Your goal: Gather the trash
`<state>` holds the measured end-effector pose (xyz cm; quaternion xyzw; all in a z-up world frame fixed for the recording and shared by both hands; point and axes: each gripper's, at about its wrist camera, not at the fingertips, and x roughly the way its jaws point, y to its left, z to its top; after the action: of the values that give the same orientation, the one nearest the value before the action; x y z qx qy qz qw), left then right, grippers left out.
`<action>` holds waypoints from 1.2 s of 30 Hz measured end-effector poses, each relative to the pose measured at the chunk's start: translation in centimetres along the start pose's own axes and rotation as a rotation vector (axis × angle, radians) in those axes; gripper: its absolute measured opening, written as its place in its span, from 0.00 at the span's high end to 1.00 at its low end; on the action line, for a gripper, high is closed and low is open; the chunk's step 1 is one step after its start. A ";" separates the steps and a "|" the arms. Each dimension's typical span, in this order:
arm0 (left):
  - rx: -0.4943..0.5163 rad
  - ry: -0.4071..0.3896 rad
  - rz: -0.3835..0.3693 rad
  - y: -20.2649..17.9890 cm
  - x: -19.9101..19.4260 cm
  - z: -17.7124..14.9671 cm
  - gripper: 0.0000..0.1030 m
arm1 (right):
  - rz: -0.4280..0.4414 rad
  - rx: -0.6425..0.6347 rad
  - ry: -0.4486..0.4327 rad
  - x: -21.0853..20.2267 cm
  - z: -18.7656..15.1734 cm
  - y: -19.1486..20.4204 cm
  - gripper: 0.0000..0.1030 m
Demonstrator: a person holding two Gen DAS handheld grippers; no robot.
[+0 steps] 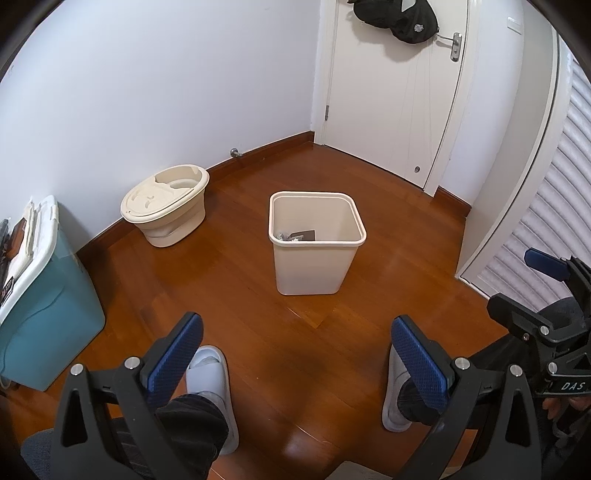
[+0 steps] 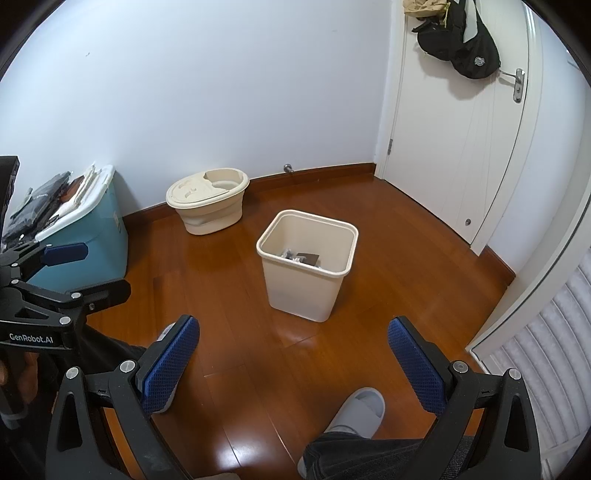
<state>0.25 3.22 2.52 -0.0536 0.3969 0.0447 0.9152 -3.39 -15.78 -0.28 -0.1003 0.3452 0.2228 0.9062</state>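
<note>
While we look down from both wrist cameras, a square cream plastic wastebasket [image 1: 317, 243] stands upright on the glossy reddish-brown wooden floor [image 1: 314, 350], well ahead of us and apart from everything else. At its bottom lie some pieces of trash [image 2: 301, 258]: something dark and flat beside pale crumpled scraps, though they are too small for us to say what they are.

Our left gripper [image 1: 295, 354] has black arms and blue textured pads, and its jaws are spread wide with nothing between them. Our right gripper [image 2: 293, 354] looks the same, jaws also wide apart and holding nothing. Each gripper shows at the edge of the other's view, so the two are side by side.

Below the grippers we see our feet in pale grey slippers [image 1: 212, 373] and dark trouser legs.

Against the white wall to the left sits an oval cream plastic tub with a fitted lid [image 1: 166, 205]. Nearer us on the left is a teal plastic storage box with a white lid [image 1: 44, 306], with folded dark and pale items stacked on top.

At the far right is a white door with a metal lever handle [image 1: 456, 46], and a black bag [image 1: 400, 18] hangs on it. White slatted shutter doors [image 1: 546, 229] fill the right edge.
</note>
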 end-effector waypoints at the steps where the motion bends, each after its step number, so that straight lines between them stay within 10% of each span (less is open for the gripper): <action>1: -0.001 0.000 0.000 0.0 0.0 0.0 0.00 | 0.000 0.002 -0.001 0.0 0.1 0.2 0.00; 36: 0.011 -0.001 0.026 -0.5 -0.1 0.0 0.00 | 0.000 -0.011 0.001 0.1 0.0 -0.9 0.00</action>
<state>0.25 2.68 2.56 -0.0432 0.3971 0.0542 0.9152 -2.89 -16.50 -0.36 -0.1054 0.3445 0.2244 0.9054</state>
